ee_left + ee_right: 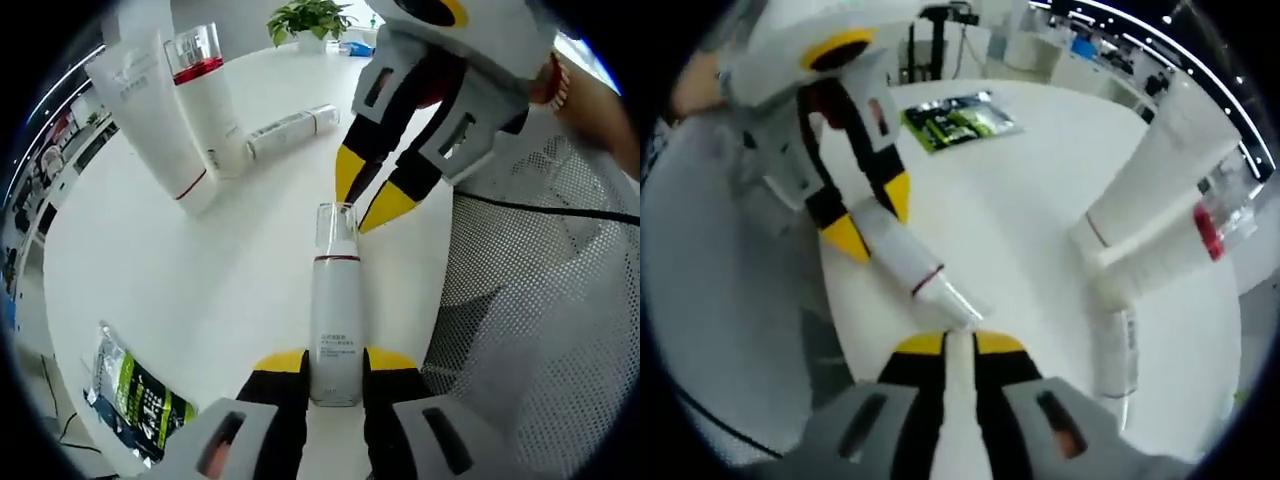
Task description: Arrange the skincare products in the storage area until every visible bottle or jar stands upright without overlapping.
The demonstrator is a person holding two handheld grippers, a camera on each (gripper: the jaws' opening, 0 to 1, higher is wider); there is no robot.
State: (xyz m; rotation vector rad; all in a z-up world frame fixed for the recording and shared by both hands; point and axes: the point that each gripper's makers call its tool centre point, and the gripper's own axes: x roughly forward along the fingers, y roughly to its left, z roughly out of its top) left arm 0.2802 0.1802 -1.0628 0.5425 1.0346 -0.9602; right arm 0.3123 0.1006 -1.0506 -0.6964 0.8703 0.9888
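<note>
A white bottle [336, 320] with a clear cap and a red band lies along my left gripper [336, 362], which is shut on its lower end above the round white table [200, 270]. My right gripper [365, 200] comes in from the upper right, its yellow fingertips at the cap. In the right gripper view the same bottle [895, 250] slants from the left gripper [872, 215] down to my right gripper [958, 345]. Its jaws are nearly together, just behind the cap's end. A white tube [150, 110] and a red-banded bottle [205, 95] stand upright. A third bottle [290, 130] lies flat.
A green and black sachet [135, 395] lies near the table's edge. A potted plant [310, 20] stands at the far side. White mesh material [540, 330] hangs beside the table, and a person's wrist with a bracelet [555, 80] holds the right gripper.
</note>
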